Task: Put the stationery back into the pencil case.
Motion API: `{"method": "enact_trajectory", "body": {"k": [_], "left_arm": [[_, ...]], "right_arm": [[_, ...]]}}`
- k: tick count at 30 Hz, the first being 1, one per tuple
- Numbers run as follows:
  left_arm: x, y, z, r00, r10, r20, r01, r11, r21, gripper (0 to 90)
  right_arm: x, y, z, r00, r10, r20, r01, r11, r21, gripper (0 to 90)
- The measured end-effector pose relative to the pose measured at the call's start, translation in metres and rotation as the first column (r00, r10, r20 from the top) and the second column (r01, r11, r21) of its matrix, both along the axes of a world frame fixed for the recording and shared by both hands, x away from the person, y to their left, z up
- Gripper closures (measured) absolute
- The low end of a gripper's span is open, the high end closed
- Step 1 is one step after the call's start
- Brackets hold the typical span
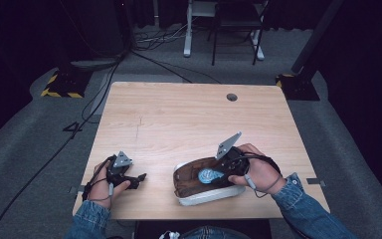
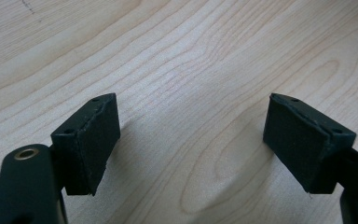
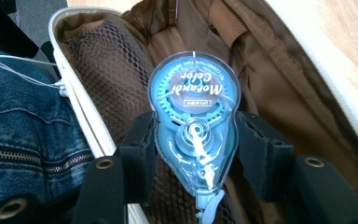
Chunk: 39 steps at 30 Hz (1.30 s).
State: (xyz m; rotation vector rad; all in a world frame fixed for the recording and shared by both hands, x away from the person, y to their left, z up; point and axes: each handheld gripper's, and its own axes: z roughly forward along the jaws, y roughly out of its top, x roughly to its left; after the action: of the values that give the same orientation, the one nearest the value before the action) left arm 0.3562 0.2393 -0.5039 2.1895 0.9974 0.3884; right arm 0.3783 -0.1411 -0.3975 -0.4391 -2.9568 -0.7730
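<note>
Recording lab; dark curtains (image 1: pixel 368 59), floor cables (image 1: pixel 94 94), hazard-taped stand bases (image 1: pixel 59 84).

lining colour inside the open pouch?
Brown, with a brown mesh pocket inside the white-shelled pouch. Clearest in the right gripper view.

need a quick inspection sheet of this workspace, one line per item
surface: light wooden table, round grommet hole near the far edge
job's things: blue correction tape dispenser held over an open white pencil case with a brown lining and mesh pocket
clutter: nothing seen
grippers: right gripper shut on the dispenser, over the case; left gripper open, nothing between its jaws, low over bare table
cables: black cables on the floor at the far left; thin white cable by the denim
surroundings: grey carpet, white desk legs beyond, yellow-black striped stand base at left
</note>
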Motion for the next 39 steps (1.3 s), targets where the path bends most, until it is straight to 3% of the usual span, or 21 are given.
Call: {"method": "enact_trajectory", "body": {"k": [11,14,16,20,26,33,35,36,39], "left_arm": [[0.001,0.000,0.000,1.0000,-0.006,0.001,0.006,1.0000,0.002,18.6],[0.001,0.000,0.000,1.0000,-0.006,-0.001,0.006,1.0000,-0.001,18.4],[0.001,-0.001,0.000,1.0000,-0.007,-0.001,0.007,1.0000,-0.003,18.3],[0.001,-0.002,0.000,1.0000,-0.005,-0.008,0.005,1.0000,-0.003,17.9],[0.002,-0.002,0.000,1.0000,-0.006,-0.007,0.006,1.0000,-0.004,17.6],[0.003,-0.002,0.000,1.0000,-0.009,-0.002,0.009,1.0000,0.000,17.6],[0.003,-0.002,0.000,0.9999,-0.010,-0.004,0.010,0.9999,0.002,17.6],[0.003,-0.002,0.000,0.9999,-0.010,-0.005,0.010,1.0000,0.001,17.6],[0.003,-0.002,0.000,1.0000,-0.008,-0.002,0.008,1.0000,-0.001,17.6]], "right_arm": [[0.004,0.009,-0.010,0.9995,0.005,-0.031,-0.006,1.000,-0.009,50.1],[0.004,0.009,-0.011,0.9996,-0.002,-0.029,0.002,1.000,0.010,49.8],[0.006,0.009,-0.013,1.0000,0.009,-0.004,-0.008,0.999,0.032,49.3],[0.008,0.005,-0.012,0.9997,-0.016,0.019,0.015,0.997,0.070,38.6],[0.006,-0.003,-0.006,0.9989,-0.029,0.037,0.025,0.994,0.108,37.4],[0.008,-0.017,0.008,0.9928,-0.075,0.093,0.057,0.982,0.181,34.3],[0.010,-0.027,0.016,0.9856,-0.113,0.126,0.084,0.972,0.218,32.2],[0.010,-0.027,0.016,0.9856,-0.113,0.126,0.084,0.972,0.218,32.2],[0.014,-0.042,0.022,0.9745,-0.168,0.149,0.127,0.958,0.256,31.3]]}}
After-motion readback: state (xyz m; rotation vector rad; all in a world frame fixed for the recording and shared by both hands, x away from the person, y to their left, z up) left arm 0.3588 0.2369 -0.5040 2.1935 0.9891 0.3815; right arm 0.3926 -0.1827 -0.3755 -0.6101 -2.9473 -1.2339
